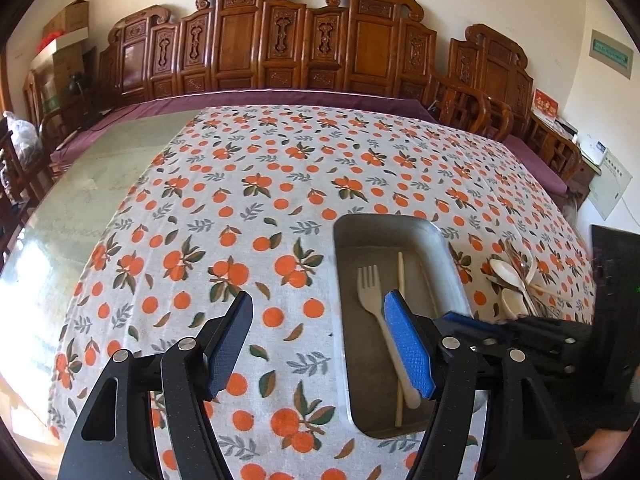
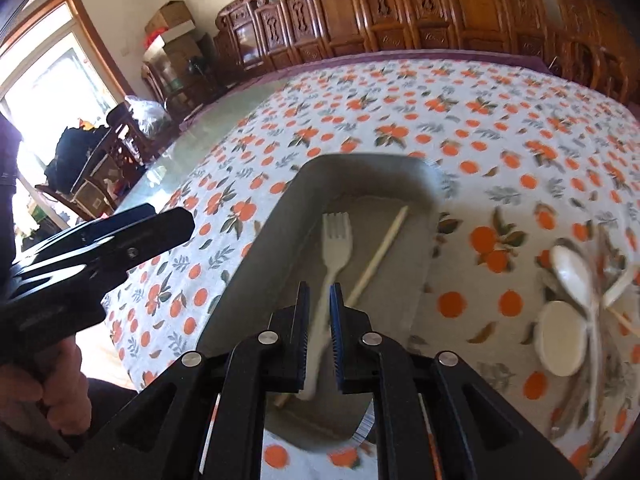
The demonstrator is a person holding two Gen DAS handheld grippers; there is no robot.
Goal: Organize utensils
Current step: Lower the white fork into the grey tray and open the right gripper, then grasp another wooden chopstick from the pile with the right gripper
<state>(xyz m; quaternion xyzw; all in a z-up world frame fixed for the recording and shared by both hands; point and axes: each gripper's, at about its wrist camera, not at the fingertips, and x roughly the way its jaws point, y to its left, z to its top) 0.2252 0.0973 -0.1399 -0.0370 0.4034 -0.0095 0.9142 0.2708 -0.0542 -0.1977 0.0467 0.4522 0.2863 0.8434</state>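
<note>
1. Nearest the left wrist camera, the left gripper (image 1: 318, 340) stands released, jaws wide apart with nothing between them, hovering over the near left edge of the metal tray (image 1: 342, 320).
2. In the right wrist view, the right gripper (image 2: 319, 332) is nearly clenched, its pads close together. The fork's handle shows in the narrow gap, but it appears to lie below in the tray, so I judge nothing is grasped.
3. Inside the tray lie one pale plastic fork (image 2: 336, 240) and one wooden chopstick (image 2: 380, 252), side by side, tines and tip pointing away.
4. The fork looks light, thin and a little flexible. Its smooth handle could slip, so the flat mid-handle is the likely place to pinch. The chopstick is stiff, slender and prone to roll, so a grip near its middle seems safest.
5. Right of the tray, on the orange-print tablecloth (image 1: 240, 220), a loose pile (image 1: 514, 280) waits: at least two white spoons and a stick or two. Blur hides the exact count.
6. Beyond, carved wooden chairs (image 1: 280, 40) line the wall.
</note>
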